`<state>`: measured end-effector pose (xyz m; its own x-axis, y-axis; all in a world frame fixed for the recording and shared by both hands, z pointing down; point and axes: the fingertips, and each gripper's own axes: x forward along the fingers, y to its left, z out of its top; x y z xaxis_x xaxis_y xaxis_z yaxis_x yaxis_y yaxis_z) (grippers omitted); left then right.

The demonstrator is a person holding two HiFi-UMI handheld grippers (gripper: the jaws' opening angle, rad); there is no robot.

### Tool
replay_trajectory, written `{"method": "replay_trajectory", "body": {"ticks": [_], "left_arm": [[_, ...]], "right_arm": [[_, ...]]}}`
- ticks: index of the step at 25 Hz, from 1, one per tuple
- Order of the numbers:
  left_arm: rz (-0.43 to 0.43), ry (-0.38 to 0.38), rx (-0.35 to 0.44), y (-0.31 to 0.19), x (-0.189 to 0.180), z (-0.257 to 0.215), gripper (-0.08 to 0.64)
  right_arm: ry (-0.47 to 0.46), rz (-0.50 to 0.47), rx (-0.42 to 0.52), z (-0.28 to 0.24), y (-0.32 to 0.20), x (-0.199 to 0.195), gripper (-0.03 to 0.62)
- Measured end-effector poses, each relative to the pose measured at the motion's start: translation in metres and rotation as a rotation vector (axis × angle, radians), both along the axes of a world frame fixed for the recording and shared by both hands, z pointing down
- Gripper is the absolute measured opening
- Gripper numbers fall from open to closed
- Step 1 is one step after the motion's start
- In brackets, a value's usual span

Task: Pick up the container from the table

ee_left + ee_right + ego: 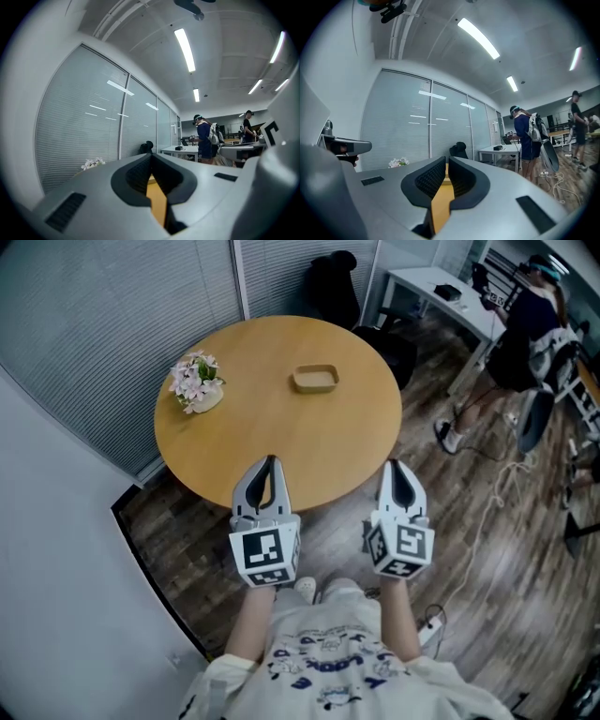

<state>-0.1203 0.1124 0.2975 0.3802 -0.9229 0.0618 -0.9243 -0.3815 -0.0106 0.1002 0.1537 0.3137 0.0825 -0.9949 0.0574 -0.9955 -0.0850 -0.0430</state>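
Tan container [315,379] on wooden table [281,432] | pot [210,400]: pink flowers [193,373]

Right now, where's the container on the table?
In the head view the container sits on the far half of the round table, slightly right of centre, with the flower pot to its left near the table's left edge.

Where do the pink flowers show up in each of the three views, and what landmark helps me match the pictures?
Head view: the flowers stand near the left edge of the table, in the upper left of the picture.
Left gripper view: the flowers are low at the left, in front of the blinds.
Right gripper view: the flowers are low at the left, again in front of the blinds.
Shared landmark: the black chair beyond the table.
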Motion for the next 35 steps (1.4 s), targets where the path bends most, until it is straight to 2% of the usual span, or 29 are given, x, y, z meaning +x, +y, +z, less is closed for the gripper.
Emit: {"method": "replay_trajectory", "body": {"ticks": [13,35], "left_arm": [[-0.012,-0.003,-0.059,-0.056,0.01,0.027,0.003],[-0.173,0.0,-0.097,-0.25,0.095,0.037,0.003]], "right_arm": [[-0.005,0.004,-0.042,0.021,-0.058,0.015,0.023],[-0.019,-0.15,-0.046,0.025,-0.282,0.107,0.023]]}}
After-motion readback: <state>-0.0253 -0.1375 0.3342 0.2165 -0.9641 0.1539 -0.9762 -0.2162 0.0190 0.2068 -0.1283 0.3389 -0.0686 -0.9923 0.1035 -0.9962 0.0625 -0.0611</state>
